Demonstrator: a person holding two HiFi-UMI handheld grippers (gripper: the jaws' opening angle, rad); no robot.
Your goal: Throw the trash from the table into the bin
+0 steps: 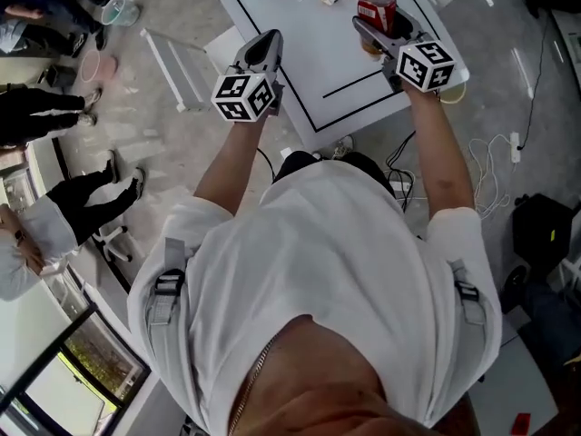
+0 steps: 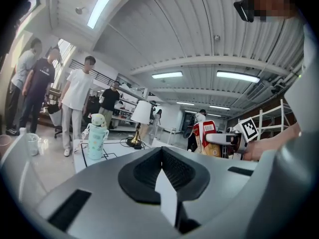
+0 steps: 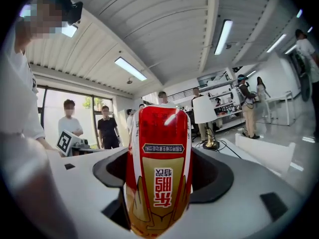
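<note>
Clamped between the jaws of my right gripper (image 1: pixel 368 27), a red-and-gold can (image 3: pixel 159 168) hangs over the right side of the white table (image 1: pixel 309 71). Both my forearms reach forward, roughly level, with the marker cubes just ahead of my hands. My left gripper (image 1: pixel 266 42), over the table's left edge, has its jaws pressed together. A pale sliver shows at their seam, and I cannot tell what it is. Beyond it stand a mint-green bottle (image 2: pixel 94 141) on the table, a lamp (image 2: pixel 141 114) farther back, and onlookers (image 2: pixel 77 101) on the floor.
</note>
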